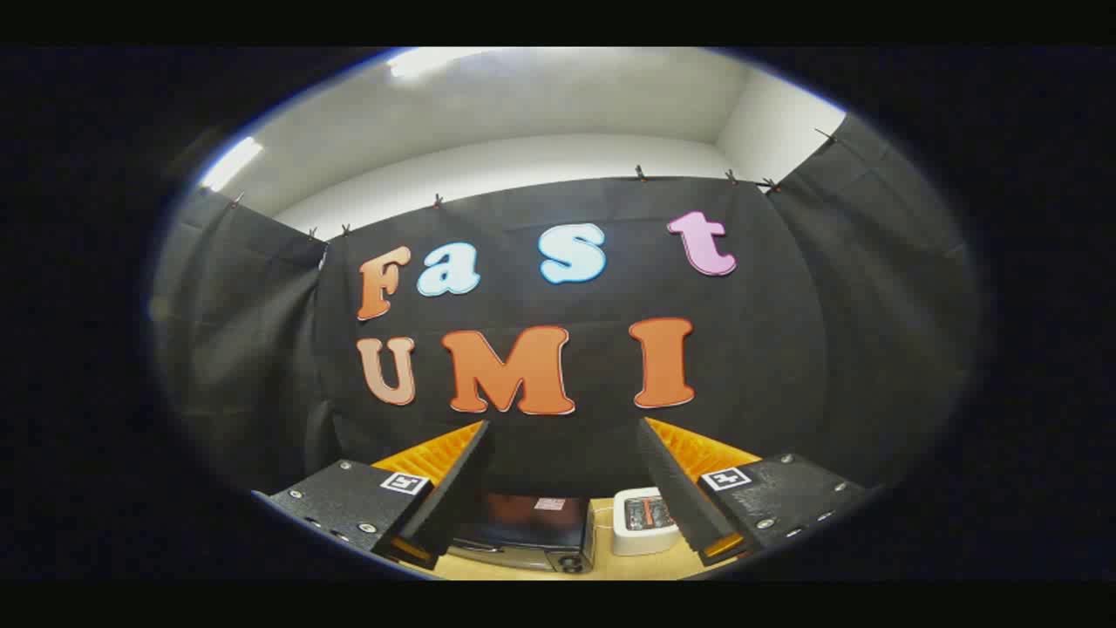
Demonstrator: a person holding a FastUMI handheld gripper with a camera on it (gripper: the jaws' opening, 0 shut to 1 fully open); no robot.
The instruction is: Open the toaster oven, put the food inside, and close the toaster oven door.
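My gripper [562, 427] is held high and stands open, with nothing between its two fingers [453, 497]. Far below and beyond the fingers a dark toaster oven [523, 528] sits on a light wooden table [610, 567]; its door looks closed, with a handle along the front and a knob at its right corner. The gap between the fingers frames the oven's top.
A small white slot toaster [641, 521] stands right beside the oven, close to the right finger. Black cloth walls close the booth at the back and on both sides. A white ceiling with strip lights is overhead.
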